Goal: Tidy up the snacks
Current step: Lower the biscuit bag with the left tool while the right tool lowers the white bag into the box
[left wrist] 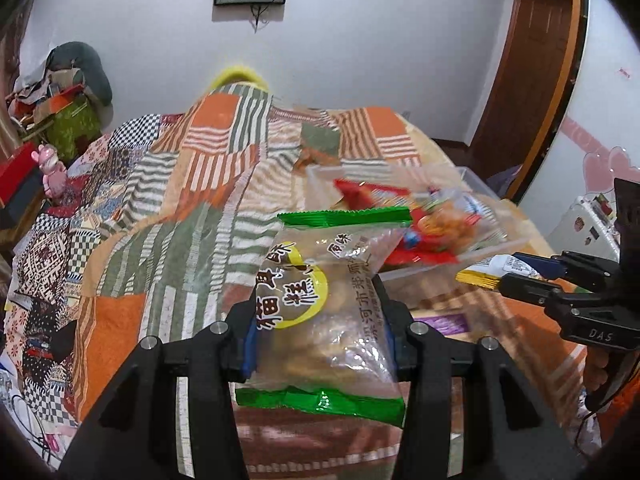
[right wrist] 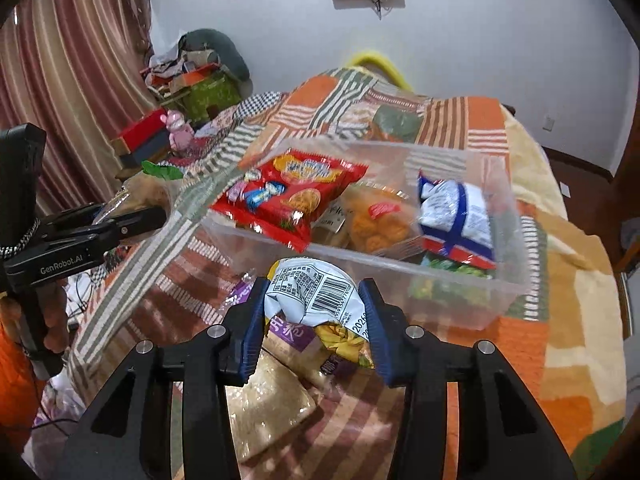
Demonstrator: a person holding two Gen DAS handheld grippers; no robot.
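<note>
Left gripper (left wrist: pixel 320 316): pinching a clear packet with green ends (left wrist: pixel 324 312) across its middle, so the packet is hanging level between the pads and clear of the bed.
Right gripper (right wrist: pixel 314 312): squeezing a crumpled white and yellow packet (right wrist: pixel 312 292) by its barcode side, which is keeping it bunched up and off the quilt.
Clear bin (right wrist: pixel 460 280): sitting on the patchwork quilt (right wrist: pixel 532 360) at twelve o'clock from the right gripper, already holding a red packet (right wrist: pixel 292 196), an orange snack bag (right wrist: pixel 372 220) and a blue and white packet (right wrist: pixel 456 208).
Loose snacks: a tan packet (right wrist: pixel 268 400) is lying on the quilt at six o'clock below the right gripper, apparently waiting its turn.
Likely aim: both packets are probably heading into the bin.
</note>
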